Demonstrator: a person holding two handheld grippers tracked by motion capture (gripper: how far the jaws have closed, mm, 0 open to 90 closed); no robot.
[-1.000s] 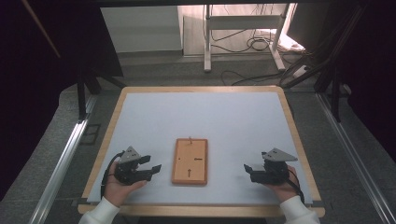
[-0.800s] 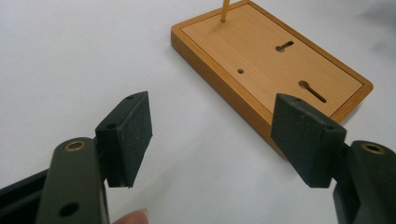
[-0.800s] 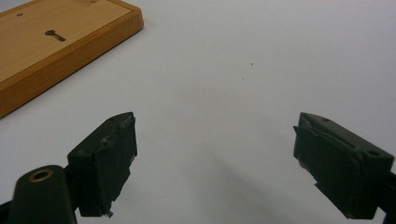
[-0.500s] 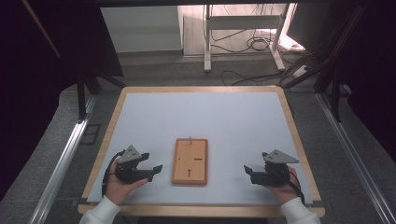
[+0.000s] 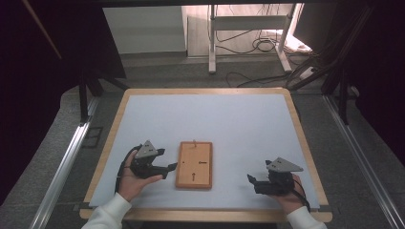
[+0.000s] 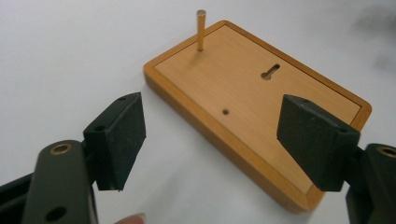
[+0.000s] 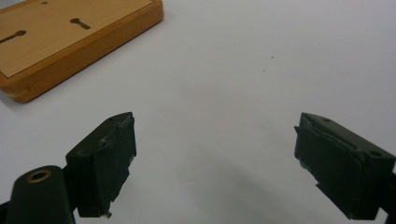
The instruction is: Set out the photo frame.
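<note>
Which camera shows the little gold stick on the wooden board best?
The left gripper view: the pin stands upright, large and sharp, at the far corner of the board. The high view shows it as a tiny speck at the board's far edge. In the right gripper view I can't make it out on the board.

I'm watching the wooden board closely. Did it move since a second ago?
No. The wooden board sits at the same spot between the table's side edges, near its front edge, as before.
</note>
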